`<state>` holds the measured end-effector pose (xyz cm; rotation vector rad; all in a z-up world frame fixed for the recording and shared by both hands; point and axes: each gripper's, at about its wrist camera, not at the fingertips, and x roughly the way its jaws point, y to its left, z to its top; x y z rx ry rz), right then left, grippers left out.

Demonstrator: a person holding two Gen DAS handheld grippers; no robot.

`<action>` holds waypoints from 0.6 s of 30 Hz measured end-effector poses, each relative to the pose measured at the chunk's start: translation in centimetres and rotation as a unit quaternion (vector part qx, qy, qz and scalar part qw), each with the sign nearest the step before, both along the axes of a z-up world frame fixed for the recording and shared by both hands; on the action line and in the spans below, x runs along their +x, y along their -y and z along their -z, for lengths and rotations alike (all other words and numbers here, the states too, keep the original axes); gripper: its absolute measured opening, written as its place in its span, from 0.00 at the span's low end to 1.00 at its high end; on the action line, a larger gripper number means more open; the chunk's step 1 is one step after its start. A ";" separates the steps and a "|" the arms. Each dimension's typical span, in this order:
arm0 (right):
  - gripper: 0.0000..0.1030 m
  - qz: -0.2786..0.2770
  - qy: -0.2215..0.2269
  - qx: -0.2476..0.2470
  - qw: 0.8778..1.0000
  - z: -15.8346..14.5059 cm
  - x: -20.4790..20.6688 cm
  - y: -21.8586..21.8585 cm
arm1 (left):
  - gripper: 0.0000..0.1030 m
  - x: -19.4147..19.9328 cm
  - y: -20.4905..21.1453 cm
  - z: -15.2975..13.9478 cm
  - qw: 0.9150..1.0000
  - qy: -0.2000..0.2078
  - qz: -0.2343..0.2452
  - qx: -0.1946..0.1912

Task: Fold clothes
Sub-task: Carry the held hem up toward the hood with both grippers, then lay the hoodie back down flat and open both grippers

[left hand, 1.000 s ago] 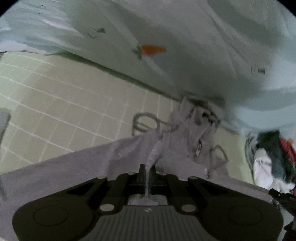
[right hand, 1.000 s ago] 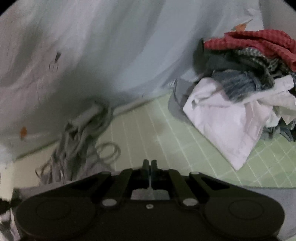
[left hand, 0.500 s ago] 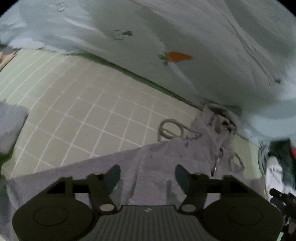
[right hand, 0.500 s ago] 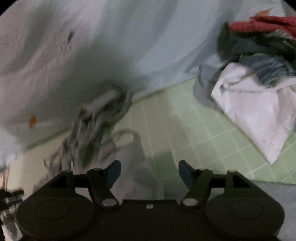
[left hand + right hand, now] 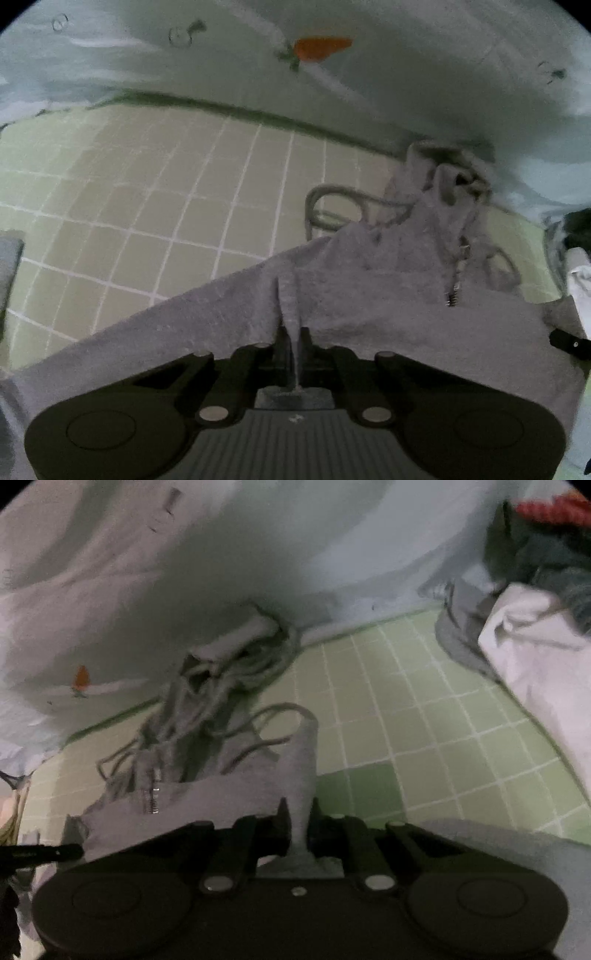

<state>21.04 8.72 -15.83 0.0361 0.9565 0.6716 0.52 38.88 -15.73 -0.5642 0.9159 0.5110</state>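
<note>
A grey hoodie (image 5: 388, 295) lies on a green checked sheet (image 5: 147, 206). It is the piece of clothing being folded. Its bunched hood and loops of drawstring (image 5: 332, 210) sit at the far end, close to a pale blanket (image 5: 406, 74) with a little orange carrot (image 5: 321, 48) printed on it. A small metal zipper pull (image 5: 452, 295) hangs near the middle of the hoodie.

The left gripper (image 5: 291, 336) is pinched tight on the hoodie. A thin ridge of grey cloth stands up right between its two black fingers (image 5: 282, 341) and runs away from them toward the hood. The rest of the hoodie spreads flat to both sides of that gripper.

The right gripper (image 5: 298, 812) is also clamped on the hoodie. A thicker fold of grey cloth is squeezed between its fingers (image 5: 282, 816) and rises up past the tips, bending over at the top. From this side the zipper pull (image 5: 153, 794) and tangled drawstrings (image 5: 221, 716) lie to the left of the pinched fold.

To the right of the hoodie, on the same sheet, is a pile of clothes (image 5: 535, 609). A white piece is at the front, with dark and red ones behind it.
</note>
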 end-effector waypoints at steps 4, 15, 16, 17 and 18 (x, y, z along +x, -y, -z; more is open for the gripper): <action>0.05 -0.003 0.032 0.013 0.999 -3.2 -4.1 2.8 | 0.03 -3.5 2.3 -4.0 0.999 0.046 -0.004 0.013; 0.03 -0.031 0.018 0.006 0.999 -3.8 -15.6 13.2 | 0.03 -16.1 12.1 -5.5 0.999 0.038 -0.001 0.005; 0.03 -0.032 0.015 0.002 0.999 -3.5 -16.5 13.9 | 0.03 -17.3 12.7 -5.1 1.000 0.031 -0.006 0.000; 0.03 -0.033 0.011 -0.003 0.999 -3.3 -17.3 14.5 | 0.03 -18.5 13.3 -4.8 1.000 0.025 -0.010 -0.006; 0.03 -0.033 0.005 -0.009 0.999 -3.0 -17.9 15.0 | 0.03 -19.5 13.8 -4.5 1.000 0.021 -0.015 -0.012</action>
